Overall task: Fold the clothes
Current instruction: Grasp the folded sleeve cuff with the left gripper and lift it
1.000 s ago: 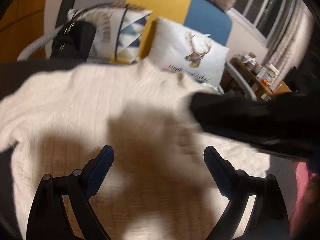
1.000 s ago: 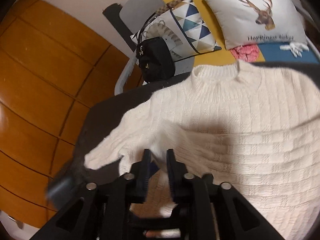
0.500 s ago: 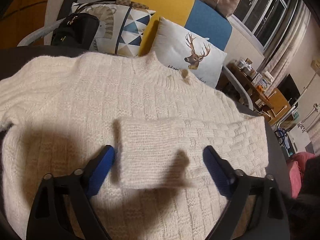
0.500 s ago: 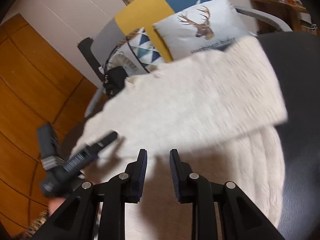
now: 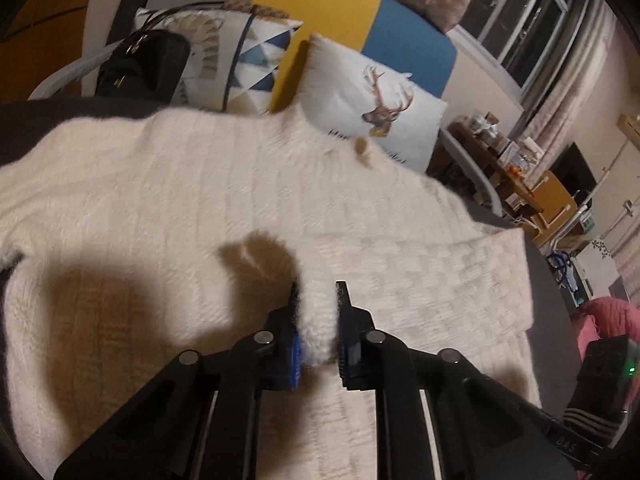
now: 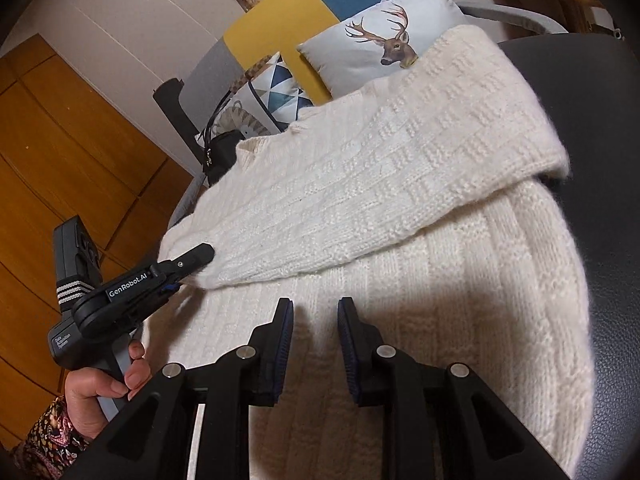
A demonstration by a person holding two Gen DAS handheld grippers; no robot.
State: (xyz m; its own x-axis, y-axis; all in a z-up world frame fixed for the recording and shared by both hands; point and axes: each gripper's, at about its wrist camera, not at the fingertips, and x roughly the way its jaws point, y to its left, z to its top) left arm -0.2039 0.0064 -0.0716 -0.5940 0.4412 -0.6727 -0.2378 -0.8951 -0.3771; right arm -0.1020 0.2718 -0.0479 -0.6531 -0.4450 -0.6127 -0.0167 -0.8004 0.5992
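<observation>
A cream knit sweater (image 5: 160,200) lies flat on a dark surface, and in the right wrist view its body (image 6: 460,300) fills the middle. One sleeve (image 6: 380,160) is folded across the chest. My left gripper (image 5: 318,292) is closing on that sleeve's cuff, and the fluffy knit is pinched between its pads. From the right wrist view its fingertip (image 6: 200,256) touches the cuff end, with a hand on the handle. My right gripper (image 6: 314,312) hovers over the sweater's lower body, its jaws a narrow gap apart with nothing between them.
Behind the sweater are a deer-print cushion (image 6: 380,44), a triangle-pattern cushion (image 5: 256,52) and a black handbag (image 5: 144,68). A pink cloth (image 5: 612,312) lies at the right. The dark surface (image 6: 600,120) shows bare beyond the sleeve. A cluttered wooden desk (image 5: 520,176) stands further back.
The left jaws went from wide apart to pinching the sleeve cuff. The right gripper let go of the sleeve, laid it across the sweater and swung right and down.
</observation>
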